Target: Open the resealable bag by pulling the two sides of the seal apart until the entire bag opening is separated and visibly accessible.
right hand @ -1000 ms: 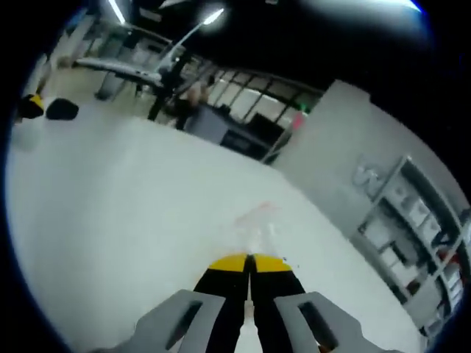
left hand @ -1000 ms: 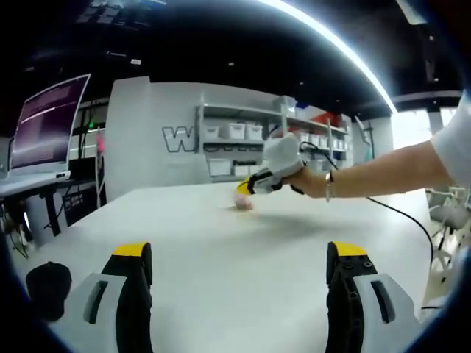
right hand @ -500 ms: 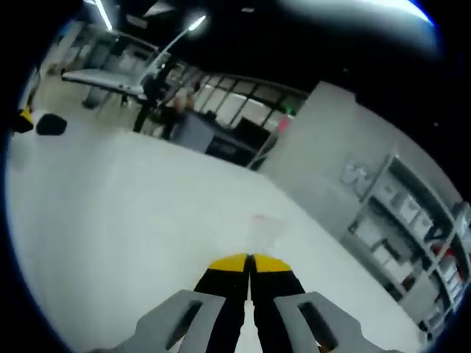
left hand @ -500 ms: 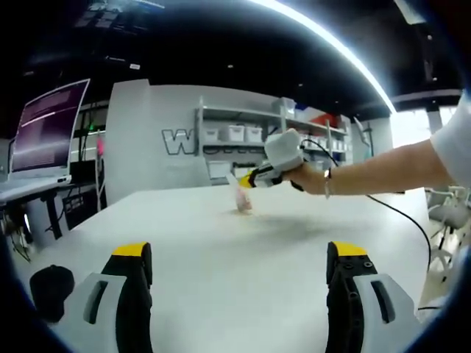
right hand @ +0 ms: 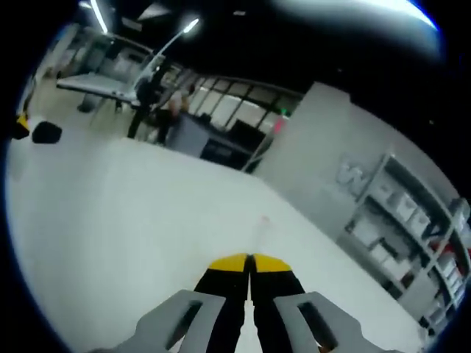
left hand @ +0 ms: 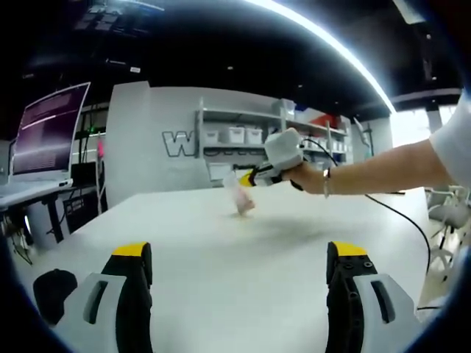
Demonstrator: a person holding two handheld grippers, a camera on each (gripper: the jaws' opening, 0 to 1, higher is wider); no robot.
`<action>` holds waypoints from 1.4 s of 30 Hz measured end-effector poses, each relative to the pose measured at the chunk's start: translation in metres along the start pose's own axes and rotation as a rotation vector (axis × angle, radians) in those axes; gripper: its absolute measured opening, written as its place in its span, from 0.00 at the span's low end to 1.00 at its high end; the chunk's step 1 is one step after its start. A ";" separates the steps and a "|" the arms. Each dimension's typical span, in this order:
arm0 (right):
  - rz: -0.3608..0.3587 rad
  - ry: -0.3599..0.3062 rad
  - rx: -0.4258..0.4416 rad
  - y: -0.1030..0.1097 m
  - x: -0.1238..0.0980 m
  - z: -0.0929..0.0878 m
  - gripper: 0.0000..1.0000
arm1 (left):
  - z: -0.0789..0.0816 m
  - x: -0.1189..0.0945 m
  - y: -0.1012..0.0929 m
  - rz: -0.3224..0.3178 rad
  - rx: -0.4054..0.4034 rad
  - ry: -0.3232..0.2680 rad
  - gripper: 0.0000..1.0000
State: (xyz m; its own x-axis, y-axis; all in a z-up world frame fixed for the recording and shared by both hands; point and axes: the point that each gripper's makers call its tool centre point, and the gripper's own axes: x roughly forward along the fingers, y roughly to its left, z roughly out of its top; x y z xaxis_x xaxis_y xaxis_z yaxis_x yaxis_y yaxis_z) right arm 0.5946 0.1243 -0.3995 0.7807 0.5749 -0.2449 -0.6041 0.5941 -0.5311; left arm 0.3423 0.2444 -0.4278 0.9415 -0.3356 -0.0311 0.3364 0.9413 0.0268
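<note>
Yellow-capped black pads top the two grey moulded jaws of the left gripper (left hand: 239, 257), which rise from the bottom of the left gripper view. They stand wide apart with bare table between them and nothing held. The table (left hand: 221, 294) is a smooth, matt, off-white surface running away from the jaws. A dark rounded object (left hand: 53, 292) sits on it at the near left; its form is too indistinct to identify.

Further along the table, in the left gripper view, the right gripper (left hand: 245, 179) enters from the right, carried by a hand (left hand: 313, 179) on a bare forearm with a thin band at the wrist. Its yellow-tipped jaws are pressed together on the top edge of the resealable bag (left hand: 241, 197), a small clear film pouch with a pinkish tint. The bag hangs below the jaws with its lower end at or just above the tabletop; contact cannot be confirmed. A black cable (left hand: 401, 215) trails from the hand toward the right.

In the right gripper view the same jaws meet at their yellow tips, and a pale translucent sliver of the bag shows just beyond them.

Beyond the table stand a monitor (left hand: 50, 132) with a purple-lit screen at the left, and a white wall bearing open shelving (left hand: 239, 136) with white bins.
</note>
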 end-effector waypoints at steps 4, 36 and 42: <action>-0.004 -0.001 0.003 -0.002 -0.003 0.001 0.00 | 0.002 -0.002 -0.001 0.001 0.002 -0.004 0.97; -0.043 -0.043 0.088 -0.037 -0.015 0.005 0.00 | 0.011 -0.010 -0.013 -0.003 0.016 -0.018 0.97; -0.052 -0.043 0.114 -0.042 -0.018 -0.004 0.00 | 0.010 -0.009 -0.014 -0.003 0.018 -0.013 0.97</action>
State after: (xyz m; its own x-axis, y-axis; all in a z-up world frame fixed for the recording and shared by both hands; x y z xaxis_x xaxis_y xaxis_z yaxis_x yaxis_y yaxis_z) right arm 0.6061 0.0866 -0.3758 0.8053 0.5640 -0.1829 -0.5792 0.6825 -0.4458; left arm 0.3293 0.2337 -0.4181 0.9405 -0.3393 -0.0181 0.3398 0.9394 0.0445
